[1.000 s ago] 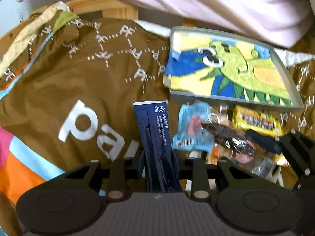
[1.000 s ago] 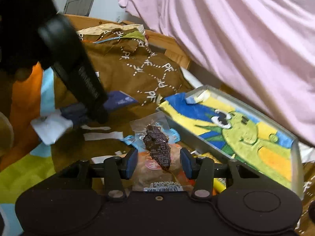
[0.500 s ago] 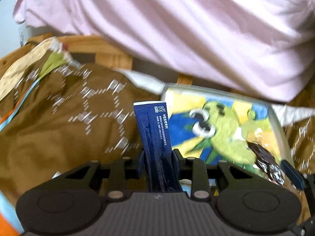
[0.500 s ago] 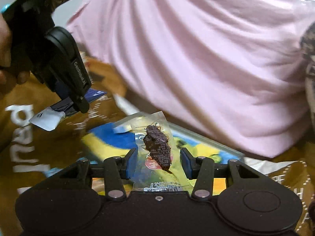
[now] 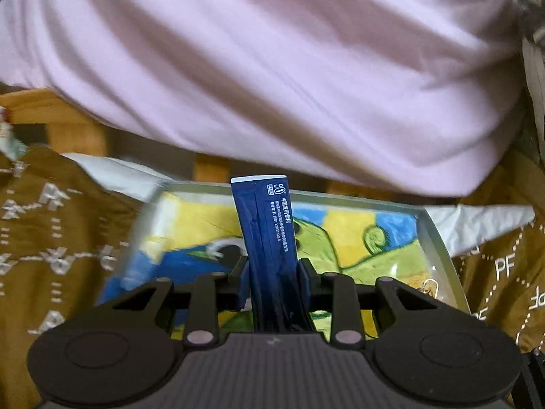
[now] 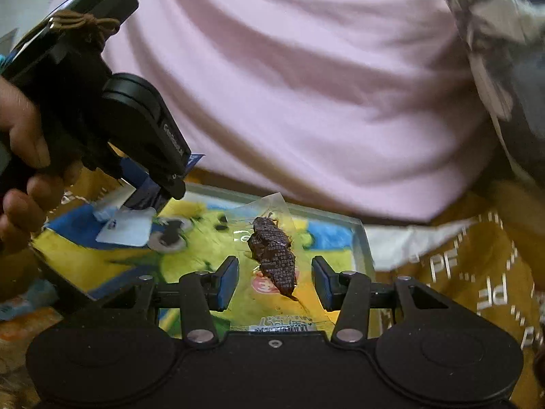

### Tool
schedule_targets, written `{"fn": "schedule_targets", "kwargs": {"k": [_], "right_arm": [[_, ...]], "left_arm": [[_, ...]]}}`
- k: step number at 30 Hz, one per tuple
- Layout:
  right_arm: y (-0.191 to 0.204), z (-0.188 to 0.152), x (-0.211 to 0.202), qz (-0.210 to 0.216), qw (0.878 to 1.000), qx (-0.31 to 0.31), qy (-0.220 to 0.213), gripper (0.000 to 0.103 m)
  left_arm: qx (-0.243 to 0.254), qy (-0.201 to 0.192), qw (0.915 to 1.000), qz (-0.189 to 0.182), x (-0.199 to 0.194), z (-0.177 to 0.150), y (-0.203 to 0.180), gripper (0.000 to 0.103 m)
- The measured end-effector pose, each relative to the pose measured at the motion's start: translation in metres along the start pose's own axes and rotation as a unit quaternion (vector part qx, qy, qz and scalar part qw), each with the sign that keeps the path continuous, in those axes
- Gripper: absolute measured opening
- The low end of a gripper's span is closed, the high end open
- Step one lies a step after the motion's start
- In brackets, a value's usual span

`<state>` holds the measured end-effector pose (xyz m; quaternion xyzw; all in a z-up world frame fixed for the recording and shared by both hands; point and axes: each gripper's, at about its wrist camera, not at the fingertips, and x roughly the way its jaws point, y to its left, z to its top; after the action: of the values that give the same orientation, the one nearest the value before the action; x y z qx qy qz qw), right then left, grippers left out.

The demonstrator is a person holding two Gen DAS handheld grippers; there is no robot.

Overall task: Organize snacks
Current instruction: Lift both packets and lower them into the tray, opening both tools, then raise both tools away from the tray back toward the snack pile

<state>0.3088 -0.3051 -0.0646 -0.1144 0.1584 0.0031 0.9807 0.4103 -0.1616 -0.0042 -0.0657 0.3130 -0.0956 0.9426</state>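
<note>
My left gripper (image 5: 274, 279) is shut on a dark blue snack packet (image 5: 265, 225) that stands upright between its fingers, above the tray (image 5: 439, 238) with a green cartoon print. The right wrist view shows that same gripper (image 6: 163, 184) at upper left, the blue packet's white end (image 6: 126, 228) hanging over the tray's left half. My right gripper (image 6: 274, 281) is shut on a clear packet holding a dark snack (image 6: 272, 255), low over the right part of the tray (image 6: 362, 238). A bit of clear packet (image 5: 429, 286) shows at the tray's right edge.
A person in a pink shirt (image 5: 272, 68) sits close behind the tray, and a hand (image 6: 20, 156) holds the left gripper. A brown blanket with white letters (image 5: 51, 238) surrounds the tray. Blurred snack packets (image 6: 20, 303) lie at the lower left.
Both grippers have carried their packets from the snack pile on the blanket up over the tray. The blue packet and the clear packet stay gripped throughout.
</note>
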Motion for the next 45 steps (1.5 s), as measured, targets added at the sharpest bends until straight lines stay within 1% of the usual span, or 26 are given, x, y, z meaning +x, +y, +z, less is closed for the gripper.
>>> {"fn": "schedule_targets", "kwargs": {"k": [3,6,11,17,20,22,24,25,26,27,28,29,30,31,32,33,34,38,40,45], "right_arm": [[-0.010,-0.008,0.015,-0.008,0.999,0.028,0.024,0.049],[-0.020,-0.011,0.020,-0.012,0.998,0.050,0.033,0.049],[-0.028,-0.013,0.028,-0.017,0.996,0.069,0.045,0.049],[-0.031,-0.015,0.027,-0.017,0.995,0.081,0.057,0.051],[-0.032,-0.015,0.027,-0.014,0.994,0.083,0.062,0.052],[-0.030,-0.015,0.025,-0.015,0.995,0.081,0.059,0.058],[-0.030,-0.014,0.023,-0.014,0.995,0.079,0.053,0.065],[-0.029,-0.013,0.021,-0.015,0.996,0.079,0.049,0.068],[-0.029,-0.012,0.019,-0.015,0.996,0.080,0.045,0.070],[-0.028,-0.011,0.017,-0.015,0.996,0.082,0.041,0.074],[-0.028,-0.009,0.013,-0.015,0.996,0.084,0.036,0.078],[-0.027,-0.008,0.011,-0.015,0.996,0.087,0.031,0.079],[-0.026,-0.005,0.007,-0.016,0.996,0.088,0.024,0.083],[-0.025,-0.002,0.002,-0.017,0.996,0.088,0.016,0.087],[-0.024,0.001,-0.003,-0.018,0.996,0.087,0.008,0.089],[-0.022,0.003,-0.009,-0.019,0.996,0.087,0.000,0.093],[-0.020,0.006,-0.016,-0.019,0.996,0.089,-0.009,0.097],[-0.015,0.015,-0.040,-0.022,0.994,0.097,-0.035,0.100],[-0.013,0.018,-0.055,-0.028,0.994,0.098,-0.049,0.102],[-0.009,0.027,-0.094,-0.028,0.991,0.096,-0.086,0.102]], "left_arm": [[0.006,0.008,0.9999,-0.007,0.018,-0.010,-0.014,0.032],[0.017,0.016,0.9997,-0.011,0.032,-0.018,-0.026,0.033],[0.035,0.031,0.9989,0.008,0.050,-0.027,-0.036,0.033],[0.043,0.050,0.9976,0.021,0.058,-0.032,-0.040,0.034],[0.044,0.054,0.9974,0.018,0.057,-0.032,-0.041,0.036],[0.044,0.058,0.9972,0.021,0.056,-0.032,-0.040,0.040],[0.037,0.057,0.9975,0.019,0.052,-0.030,-0.038,0.048],[0.033,0.055,0.9978,0.018,0.050,-0.029,-0.036,0.050],[0.027,0.051,0.9981,0.018,0.046,-0.028,-0.033,0.056],[0.022,0.047,0.9985,0.018,0.042,-0.027,-0.030,0.061],[0.017,0.042,0.9988,0.017,0.037,-0.026,-0.027,0.064],[0.012,0.036,0.9991,0.016,0.031,-0.026,-0.023,0.067],[0.009,0.031,0.9994,0.016,0.025,-0.025,-0.020,0.072],[0.007,0.024,0.9996,0.015,0.018,-0.025,-0.016,0.075],[0.005,0.015,0.9998,0.015,0.009,-0.025,-0.012,0.081],[0.002,0.006,0.9998,0.017,0.001,-0.024,-0.009,0.084],[-0.001,-0.003,0.9998,0.020,-0.008,-0.023,-0.007,0.086],[-0.017,-0.038,0.9987,0.030,-0.046,-0.020,0.007,0.097],[-0.025,-0.054,0.9977,0.033,-0.064,-0.018,0.013,0.098],[-0.037,-0.083,0.9952,0.037,-0.112,-0.020,0.029,0.102]]}}
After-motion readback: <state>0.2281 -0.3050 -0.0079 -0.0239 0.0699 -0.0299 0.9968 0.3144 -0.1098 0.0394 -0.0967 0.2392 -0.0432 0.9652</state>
